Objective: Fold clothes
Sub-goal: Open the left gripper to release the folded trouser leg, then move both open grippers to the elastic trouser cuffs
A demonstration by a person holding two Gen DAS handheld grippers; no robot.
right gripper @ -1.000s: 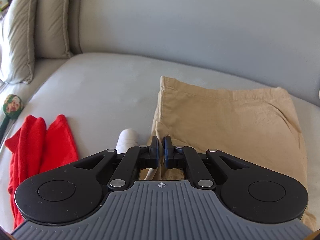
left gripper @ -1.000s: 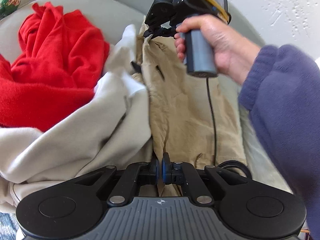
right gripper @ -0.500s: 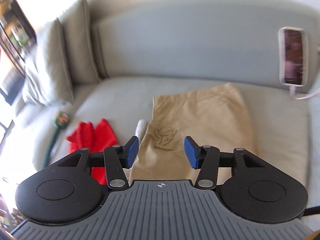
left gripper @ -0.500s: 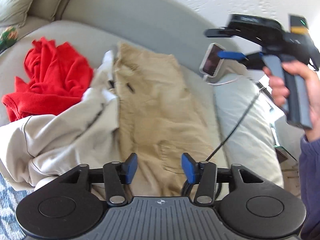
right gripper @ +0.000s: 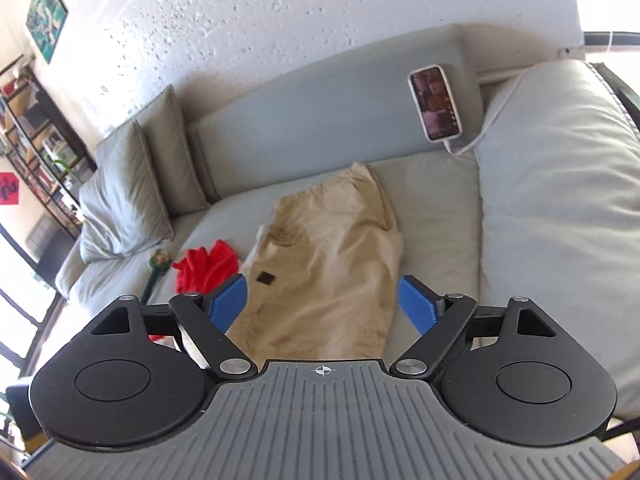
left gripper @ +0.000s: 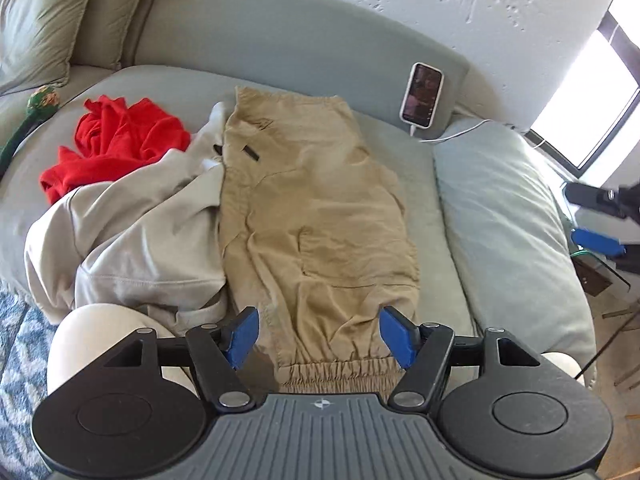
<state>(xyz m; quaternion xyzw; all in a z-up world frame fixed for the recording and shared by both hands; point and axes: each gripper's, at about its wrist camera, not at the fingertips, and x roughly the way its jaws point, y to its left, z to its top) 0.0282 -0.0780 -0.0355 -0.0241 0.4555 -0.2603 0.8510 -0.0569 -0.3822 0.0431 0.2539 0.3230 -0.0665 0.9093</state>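
Left gripper hangs with its blue pads spread wide and nothing between them, right above the elastic cuff end of the tan trousers. The right gripper is just as wide apart and empty, held higher up over the same trousers; from the left camera only a blurred edge of the right gripper shows at the far right.

The trousers lie flat and lengthwise on the grey sofa, cuffs toward the near edge, waist toward the backrest. Pressed up against their left side is a crumpled beige garment, its edge overlapping the trouser seam. Beyond that, a bunched red garment sits on the seat, touching the beige one; the right camera catches it too. A green stuffed toy lies just past the red heap.

A phone leans against the backrest with a white cable running off it. A pale cushion lies to the right of the trousers, and a blue patterned rug shows at the lower left.
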